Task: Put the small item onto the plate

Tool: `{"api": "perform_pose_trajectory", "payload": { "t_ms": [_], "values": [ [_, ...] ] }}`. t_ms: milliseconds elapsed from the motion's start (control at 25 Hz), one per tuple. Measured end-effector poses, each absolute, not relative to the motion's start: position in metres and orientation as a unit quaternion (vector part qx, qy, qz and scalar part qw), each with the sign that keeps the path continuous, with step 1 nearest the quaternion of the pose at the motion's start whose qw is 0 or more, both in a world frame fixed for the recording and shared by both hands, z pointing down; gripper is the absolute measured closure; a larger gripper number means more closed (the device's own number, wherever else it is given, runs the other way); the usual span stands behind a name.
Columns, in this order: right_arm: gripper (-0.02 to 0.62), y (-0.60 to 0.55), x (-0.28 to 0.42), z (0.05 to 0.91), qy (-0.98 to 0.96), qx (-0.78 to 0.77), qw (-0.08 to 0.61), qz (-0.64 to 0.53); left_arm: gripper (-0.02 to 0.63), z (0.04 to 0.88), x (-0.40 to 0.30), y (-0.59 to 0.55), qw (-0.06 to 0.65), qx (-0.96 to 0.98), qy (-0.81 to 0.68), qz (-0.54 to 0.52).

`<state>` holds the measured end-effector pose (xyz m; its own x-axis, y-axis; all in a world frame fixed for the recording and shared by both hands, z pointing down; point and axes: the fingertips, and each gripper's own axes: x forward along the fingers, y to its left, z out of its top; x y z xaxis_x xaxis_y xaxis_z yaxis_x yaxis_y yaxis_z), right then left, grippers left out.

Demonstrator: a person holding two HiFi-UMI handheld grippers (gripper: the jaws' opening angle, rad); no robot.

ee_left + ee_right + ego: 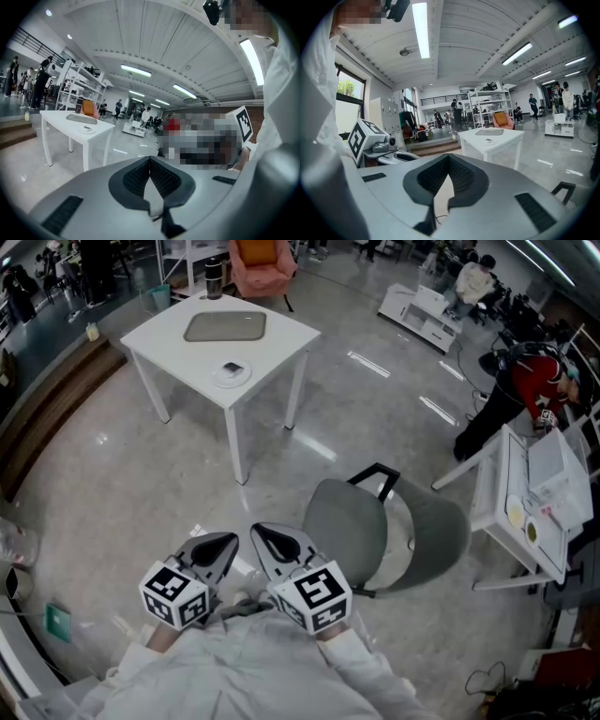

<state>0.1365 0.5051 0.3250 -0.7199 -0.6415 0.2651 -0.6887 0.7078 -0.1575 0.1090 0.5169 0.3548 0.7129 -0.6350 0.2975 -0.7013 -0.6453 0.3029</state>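
Note:
A white table (272, 334) stands far ahead across the floor. On it lie a grey tray (225, 327) and a white plate (231, 374), and a small dark item (232, 367) rests on the plate. My left gripper (214, 549) and right gripper (277, 542) are held close to my body, side by side, far from the table. Both are shut with nothing between the jaws. The left gripper view shows its shut tips (150, 159) and the table (61, 122) with the plate (86, 130) off to the left. The right gripper view shows its shut tips (449, 157) and the plate (489, 140).
A grey chair (361, 531) stands just ahead of me on the right. A dark cup (215, 277) sits at the table's far edge, with an orange armchair (261, 263) behind it. Another white table (525, 502) and a person in red (534, 390) are at the right.

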Motion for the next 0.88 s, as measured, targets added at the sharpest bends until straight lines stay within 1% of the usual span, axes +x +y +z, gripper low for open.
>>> {"api": "perform_pose_trajectory", "payload": {
  "t_ms": [120,200,480,880],
  "values": [
    [0.580,0.505,0.140,0.315,-0.925,0.351,0.055,0.133,0.596,0.359,0.113,0.518,0.204,0.902,-0.371,0.086],
    [0.580,0.503,0.143,0.309,-0.926,0.349,0.041,0.140,0.596,0.362,0.113,0.518,0.208,0.899,-0.375,0.086],
    [0.580,0.509,0.157,0.320,-0.920,0.358,0.058,0.150,0.596,0.372,0.119,0.518,0.232,0.889,-0.390,0.063],
    [0.580,0.499,0.171,0.343,-0.913,0.360,0.080,0.174,0.597,0.389,0.128,0.511,0.258,0.882,-0.388,0.073]
  ]
}}
